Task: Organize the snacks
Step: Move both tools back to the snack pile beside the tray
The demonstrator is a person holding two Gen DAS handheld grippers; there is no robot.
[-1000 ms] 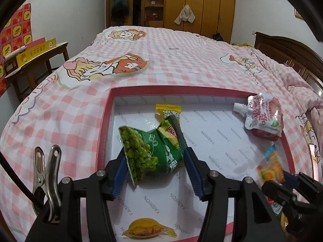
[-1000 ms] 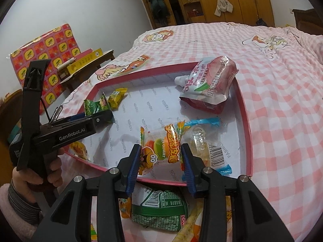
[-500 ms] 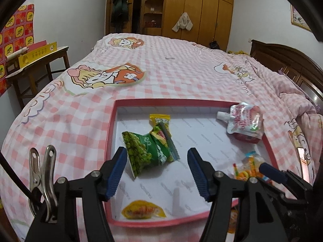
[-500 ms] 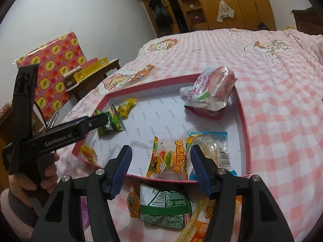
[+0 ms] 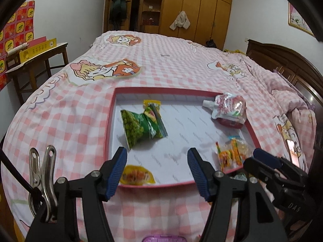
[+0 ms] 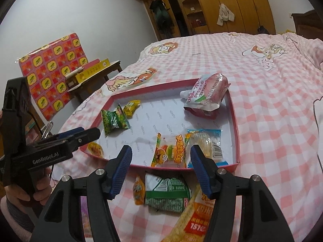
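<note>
A red-rimmed tray (image 5: 110, 121) (image 6: 235, 125) lies on the pink checked bed. In it lie a green pea packet (image 5: 141, 127) (image 6: 113, 122), a small yellow packet (image 5: 151, 103) (image 6: 131, 107), a pink spout pouch (image 5: 230, 109) (image 6: 208, 96), an orange gummy packet (image 5: 228, 157) (image 6: 171, 151), a clear blue-edged packet (image 6: 206, 143) and a yellow snack (image 5: 137, 176) (image 6: 94, 148). My left gripper (image 5: 157, 171) (image 6: 88, 133) is open and empty at the tray's near edge. My right gripper (image 6: 161, 171) (image 5: 262, 159) is open and empty, above a green-white packet (image 6: 167, 191).
On the bed in front of the tray lie a small orange packet (image 6: 138, 191) and a large orange bag (image 6: 193, 221). A purple object (image 5: 163, 238) shows at the bottom edge. A wooden side table (image 5: 36, 60) stands to the left, a dark headboard (image 5: 282, 64) to the right.
Both grippers let go: the left released the green pea packet, the right the orange gummy packet. Both opened and pulled back toward the tray's near edge.
</note>
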